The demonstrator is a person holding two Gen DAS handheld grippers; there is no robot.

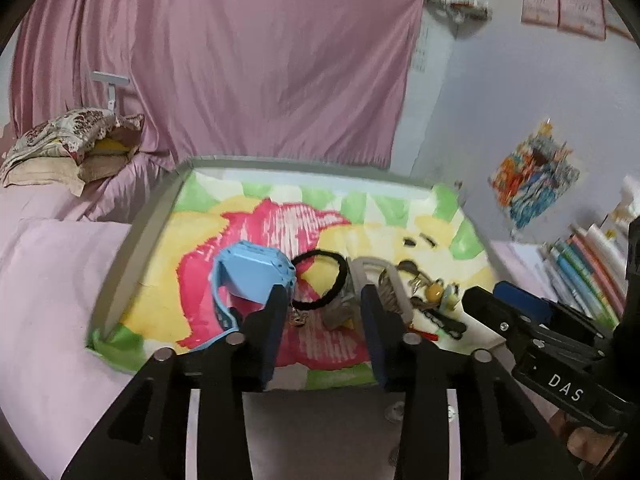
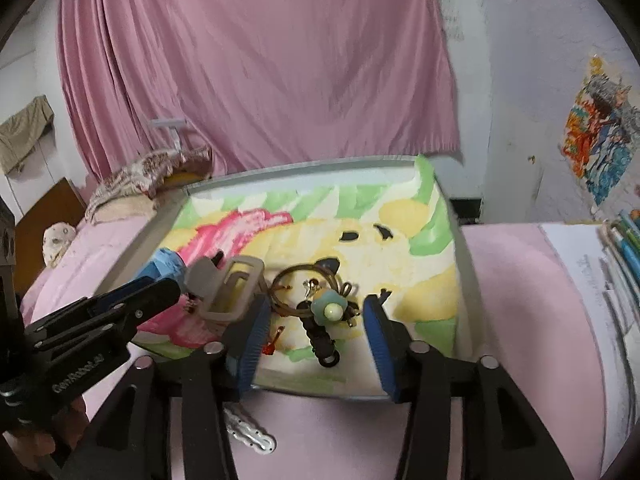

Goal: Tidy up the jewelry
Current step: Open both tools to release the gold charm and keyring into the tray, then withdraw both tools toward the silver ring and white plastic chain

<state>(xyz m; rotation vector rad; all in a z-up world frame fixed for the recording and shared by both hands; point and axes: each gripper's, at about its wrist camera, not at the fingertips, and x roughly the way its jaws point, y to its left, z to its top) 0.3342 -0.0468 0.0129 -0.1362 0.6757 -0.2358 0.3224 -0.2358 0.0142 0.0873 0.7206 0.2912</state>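
Note:
A tray (image 1: 152,220) lined with a colourful cartoon cloth holds the jewelry. In the left wrist view a blue watch (image 1: 252,272), a black hair tie (image 1: 324,280), a small silver pendant (image 1: 297,317) and a grey hair claw (image 1: 380,284) lie in it. My left gripper (image 1: 324,312) is open and empty, just above the hair tie and pendant. In the right wrist view my right gripper (image 2: 316,320) is open and empty around a green flower hair clip (image 2: 329,309) on a black clip (image 2: 322,344), beside bronze hoops (image 2: 304,284). The grey claw (image 2: 228,288) lies to its left.
The tray (image 2: 464,280) sits on a pink-covered surface (image 2: 520,300). A white beaded clip (image 2: 252,432) lies outside the tray's near edge. Books (image 1: 588,272) stand at the right. A pink curtain (image 1: 224,60) hangs behind, with pillows (image 1: 72,148) at the left.

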